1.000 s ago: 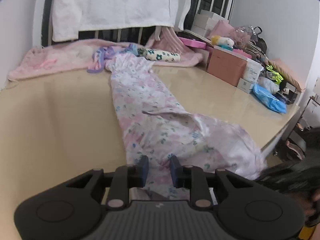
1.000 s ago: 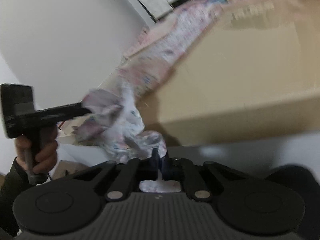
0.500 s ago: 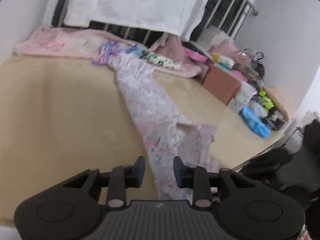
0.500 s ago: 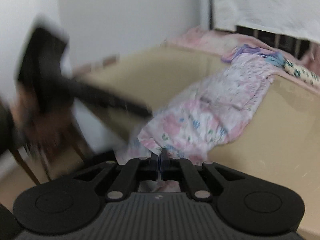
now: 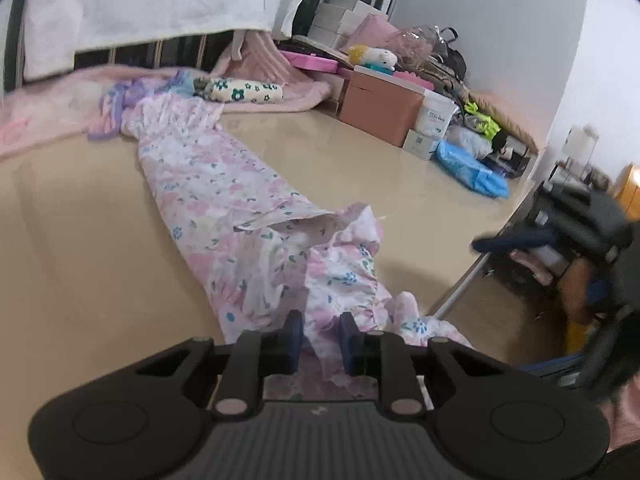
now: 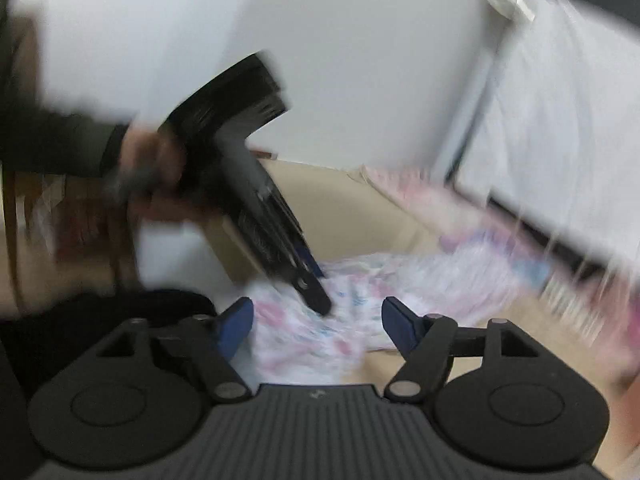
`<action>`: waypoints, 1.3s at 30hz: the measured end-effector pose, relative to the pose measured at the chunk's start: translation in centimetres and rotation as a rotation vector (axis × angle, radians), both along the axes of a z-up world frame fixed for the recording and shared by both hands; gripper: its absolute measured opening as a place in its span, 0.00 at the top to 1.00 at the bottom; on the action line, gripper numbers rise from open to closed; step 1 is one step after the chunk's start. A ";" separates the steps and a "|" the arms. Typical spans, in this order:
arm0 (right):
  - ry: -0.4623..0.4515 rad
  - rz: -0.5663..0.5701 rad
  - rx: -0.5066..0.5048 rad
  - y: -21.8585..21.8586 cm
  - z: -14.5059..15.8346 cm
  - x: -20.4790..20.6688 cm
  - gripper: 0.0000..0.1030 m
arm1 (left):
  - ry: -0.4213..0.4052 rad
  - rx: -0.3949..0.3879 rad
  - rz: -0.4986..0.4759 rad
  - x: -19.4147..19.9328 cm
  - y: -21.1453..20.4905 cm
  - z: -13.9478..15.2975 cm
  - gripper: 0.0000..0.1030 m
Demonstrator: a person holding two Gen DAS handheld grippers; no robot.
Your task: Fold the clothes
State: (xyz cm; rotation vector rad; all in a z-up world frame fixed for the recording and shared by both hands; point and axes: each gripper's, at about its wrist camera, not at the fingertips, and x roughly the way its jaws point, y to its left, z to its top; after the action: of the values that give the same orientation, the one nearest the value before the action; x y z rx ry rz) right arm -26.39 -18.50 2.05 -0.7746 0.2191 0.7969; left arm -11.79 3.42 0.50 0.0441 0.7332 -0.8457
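Note:
A long pink floral garment lies stretched across the beige table, its near end bunched at the table's front edge. My left gripper is open, its fingers either side of that bunched near end. My right gripper is wide open and empty just above the same cloth; this view is blurred by motion. The left gripper also shows in the right wrist view, tips down at the cloth. The right gripper shows blurred in the left wrist view, off the table's right edge.
A pile of pink blankets and small clothes lies at the table's far end under a hanging white sheet. A brown box, white tubs and a blue bag crowd the far right side. The table edge runs at right.
My right gripper has opened and let go of the garment's near end, which now lies bunched on the table. My left gripper has come down over that end. Both views swung.

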 end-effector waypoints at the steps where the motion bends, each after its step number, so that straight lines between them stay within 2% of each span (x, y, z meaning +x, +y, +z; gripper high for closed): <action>1: -0.051 0.053 -0.094 0.1 -1.0 0.0 0.31 | 0.004 -0.005 -0.007 0.2 0.1 -0.1 0.82; 3: -0.153 0.146 -0.247 0.5 -3.2 0.8 0.32 | 0.004 -0.009 -0.017 0.2 0.1 0.0 0.82; 6: -0.270 0.263 -0.354 1.6 -5.2 2.1 0.34 | 0.020 -0.022 -0.018 0.3 0.2 0.0 0.82; 8: -0.240 0.279 -0.363 2.4 -5.3 3.2 0.47 | 0.030 -0.032 -0.012 0.4 0.3 0.0 0.82; 9: -0.219 0.286 -0.366 2.8 -5.3 3.8 0.49 | 0.032 -0.036 -0.009 0.4 0.3 0.0 0.85; 10: -0.172 0.289 -0.356 2.9 -5.1 4.2 0.57 | 0.031 -0.034 -0.006 0.3 0.3 0.1 0.85; 13: -0.048 0.259 -0.270 2.7 -4.1 5.2 0.71 | 0.008 -0.012 0.008 0.0 0.4 0.8 0.81; 14: -0.013 0.250 -0.241 2.5 -3.6 5.4 0.80 | -0.025 -0.023 0.010 -0.4 0.9 1.5 0.74; 16: 0.054 0.234 -0.188 1.9 -2.5 5.6 0.91 | -0.105 -0.070 -0.001 -1.5 2.6 3.2 0.56; 17: 0.093 0.227 -0.170 1.6 -1.9 5.8 0.92 | -0.154 -0.080 -0.001 -2.2 3.5 4.1 0.40; 18: 0.133 0.220 -0.154 1.2 -1.3 6.1 0.92 | -0.202 -0.083 -0.006 -2.9 4.3 4.9 0.29; 20: 0.222 0.212 -0.096 0.2 -0.1 7.0 0.92 | -0.285 -0.056 -0.065 -4.4 5.2 6.0 0.26; 24: 0.580 0.198 0.193 -3.0 4.2 12.4 0.92 | -0.378 -0.028 -0.164 -6.2 5.1 5.8 0.26; 27: 0.676 0.137 0.287 -4.7 6.1 17.5 0.91 | -0.413 0.007 -0.144 -5.7 3.7 4.9 0.26; 30: 0.766 0.036 0.334 -5.3 7.1 23.4 0.91 | -0.378 0.029 -0.038 -2.9 1.8 4.3 0.26; 32: 0.818 -0.011 0.359 -5.3 6.8 27.1 0.91 | -0.312 0.004 0.055 -0.1 0.9 4.1 0.28; 34: 0.855 -0.074 0.328 -4.3 5.8 30.1 0.89 | -0.233 -0.023 0.135 3.0 0.5 3.7 0.29; 35: 0.851 -0.118 0.321 -3.7 5.0 31.0 0.85 | -0.195 -0.027 0.172 4.5 0.3 3.4 0.37; 36: 0.843 -0.165 0.318 -3.1 4.2 31.8 0.80 | -0.156 -0.030 0.209 6.0 0.1 3.1 0.52; 38: 0.807 -0.235 0.341 -3.0 3.3 31.9 0.63 | -0.083 -0.032 0.273 8.3 0.0 2.5 0.67; 39: 0.788 -0.268 0.353 -3.1 2.9 31.9 0.59 | -0.066 -0.044 0.290 8.9 0.3 2.3 0.67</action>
State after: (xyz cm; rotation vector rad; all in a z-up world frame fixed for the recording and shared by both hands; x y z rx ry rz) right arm 5.55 -21.56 4.94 -0.0609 0.8440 0.8221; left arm -2.90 3.68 2.76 -0.0718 0.6399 -0.5797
